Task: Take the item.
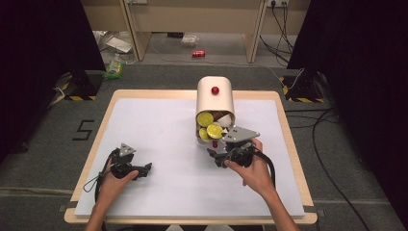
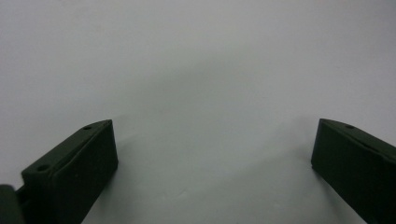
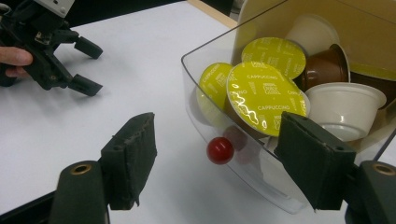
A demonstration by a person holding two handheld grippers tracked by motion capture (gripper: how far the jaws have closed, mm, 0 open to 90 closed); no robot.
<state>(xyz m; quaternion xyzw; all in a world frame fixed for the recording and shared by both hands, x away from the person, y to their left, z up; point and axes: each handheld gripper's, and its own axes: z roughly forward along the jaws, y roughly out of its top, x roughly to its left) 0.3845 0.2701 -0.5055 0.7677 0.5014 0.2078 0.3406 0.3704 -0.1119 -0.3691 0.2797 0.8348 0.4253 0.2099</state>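
High view: cream capsule dispenser on the table at 12 o'clock, its clear drawer full of capsules; right tool just at the drawer's front, left tool at 8 o'clock.

Left gripper view: jaws spread wide over bare white table.

Right gripper view: jaws spread, empty, either side of the drawer's red knob; yellow-lidded capsules behind it.

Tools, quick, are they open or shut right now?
Left tool: open, empty, over the white table sheet.
Right tool: open, empty, at the clear drawer's small red knob.
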